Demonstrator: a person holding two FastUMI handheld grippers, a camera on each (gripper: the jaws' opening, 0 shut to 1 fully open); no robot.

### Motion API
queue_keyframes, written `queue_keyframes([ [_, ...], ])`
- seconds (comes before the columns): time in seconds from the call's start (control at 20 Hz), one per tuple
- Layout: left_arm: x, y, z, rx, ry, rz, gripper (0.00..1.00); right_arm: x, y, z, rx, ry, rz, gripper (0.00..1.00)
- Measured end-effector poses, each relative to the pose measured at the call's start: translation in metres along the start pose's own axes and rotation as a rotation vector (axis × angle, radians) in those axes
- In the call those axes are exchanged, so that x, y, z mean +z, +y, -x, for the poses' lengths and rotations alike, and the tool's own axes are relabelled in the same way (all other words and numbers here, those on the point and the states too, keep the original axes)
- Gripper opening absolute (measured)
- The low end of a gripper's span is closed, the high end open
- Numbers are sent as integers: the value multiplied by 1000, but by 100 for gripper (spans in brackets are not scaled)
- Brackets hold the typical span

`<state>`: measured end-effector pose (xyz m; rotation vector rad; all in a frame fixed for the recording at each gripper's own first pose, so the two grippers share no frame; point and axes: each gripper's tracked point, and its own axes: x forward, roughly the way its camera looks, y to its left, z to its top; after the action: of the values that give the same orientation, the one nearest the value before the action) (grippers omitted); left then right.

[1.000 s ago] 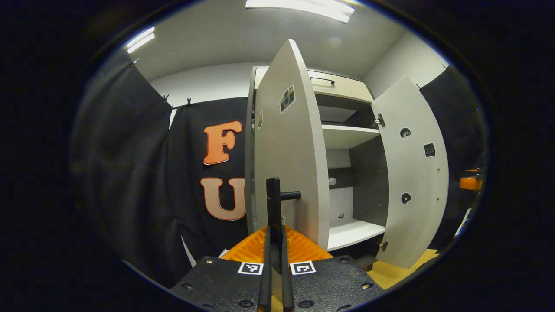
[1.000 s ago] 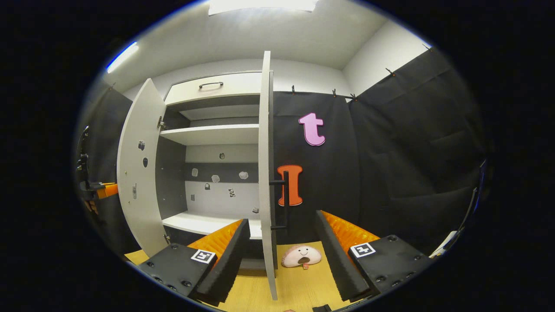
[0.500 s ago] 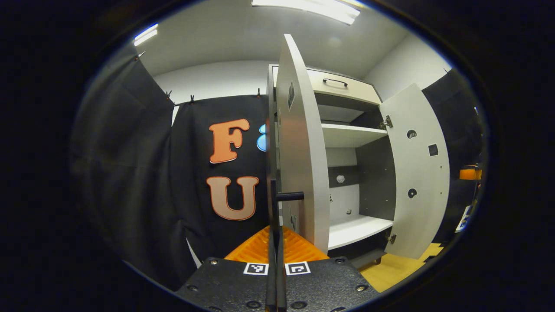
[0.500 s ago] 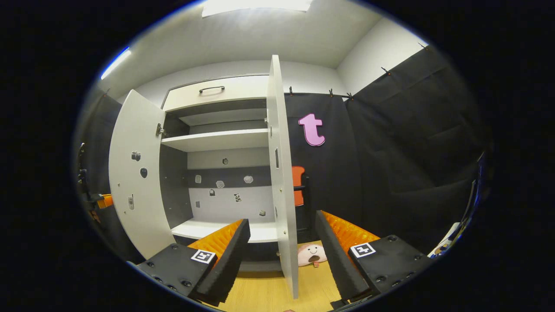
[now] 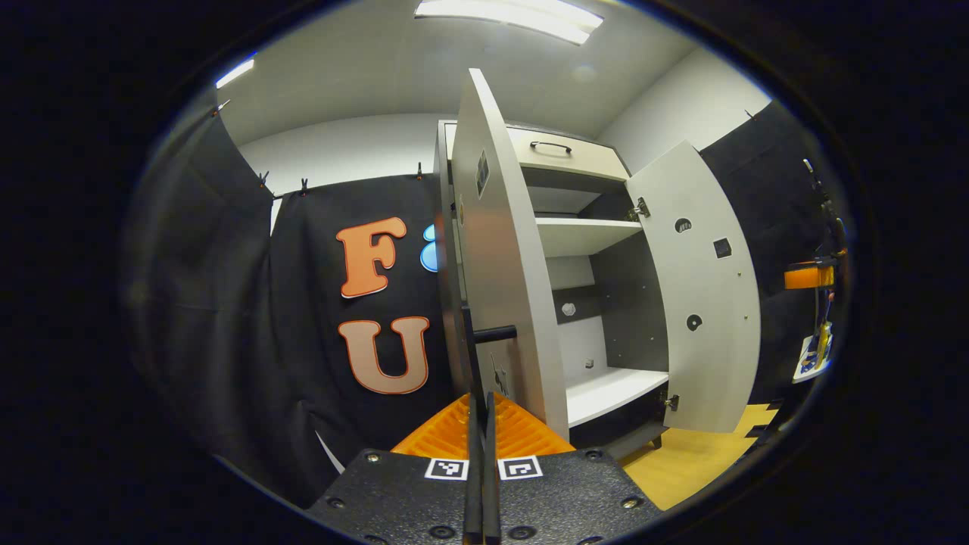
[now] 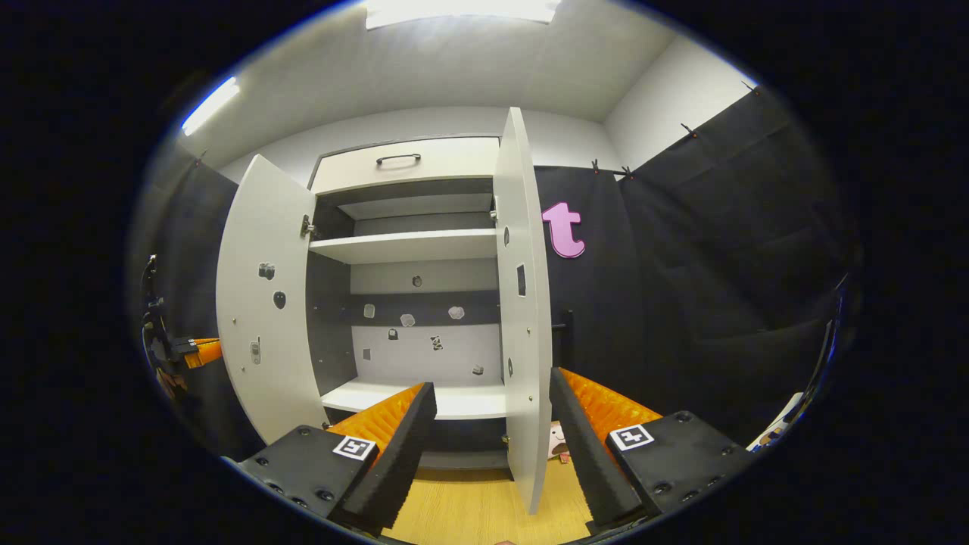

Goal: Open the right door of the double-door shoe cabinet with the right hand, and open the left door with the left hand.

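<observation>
The tall white double-door shoe cabinet [image 6: 409, 250] stands against the black cloth wall on a yellow wood-pattern floor [image 6: 462, 515], with both flat white panel doors swung outward and its white shelves exposed. In the left gripper view, the left gripper [image 5: 479, 424] has its fingers drawn together on the black bar handle [image 5: 484, 337] of the left door [image 5: 500, 250], which stands edge-on directly ahead. In the right gripper view, the right gripper [image 6: 492, 424] has its jaws spread wide and grips nothing; the right door [image 6: 522, 303] stands edge-on between its fingers without evident contact, and that door's black handle [image 6: 564, 333] projects from the outer face. The doors appear to be rigid laminated board on metal hinges: light to swing, stiff, with a smooth face that offers no purchase. The bar handle is judged the only reliable hold, clamped across its thin stem. Pulling should follow the hinge arc; force past the hinge stop risks straining the fittings.
</observation>
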<state>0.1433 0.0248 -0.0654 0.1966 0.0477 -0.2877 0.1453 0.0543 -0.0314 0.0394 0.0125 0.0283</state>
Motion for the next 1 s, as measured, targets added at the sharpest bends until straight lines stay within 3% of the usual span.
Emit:
queue_keyframes([
  [0.15,5,-9,39,76,7,-1,2,0,-16,10,-10,4,29,97],
  [0.25,13,-37,59,112,12,49,0,6,-26,18,-11,-26,56,97],
  [0.3,19,-52,68,129,8,64,0,9,-36,22,-29,-40,74,89],
  [0.35,26,-69,76,141,-3,77,0,9,-46,27,-39,-47,85,94],
  [0.6,34,-170,92,88,-12,232,0,-11,-49,46,78,17,5,99],
  [0.8,38,-209,93,115,-15,278,4,-10,-56,55,125,20,3,99],
  [0.9,43,-214,91,131,-32,291,22,-7,-53,58,146,16,-12,99],
  [0.95,46,-213,91,148,-41,296,36,-6,-54,59,149,13,-18,99],
  [1.0,48,-212,88,160,-53,300,41,-5,-55,60,147,10,-21,99],
])
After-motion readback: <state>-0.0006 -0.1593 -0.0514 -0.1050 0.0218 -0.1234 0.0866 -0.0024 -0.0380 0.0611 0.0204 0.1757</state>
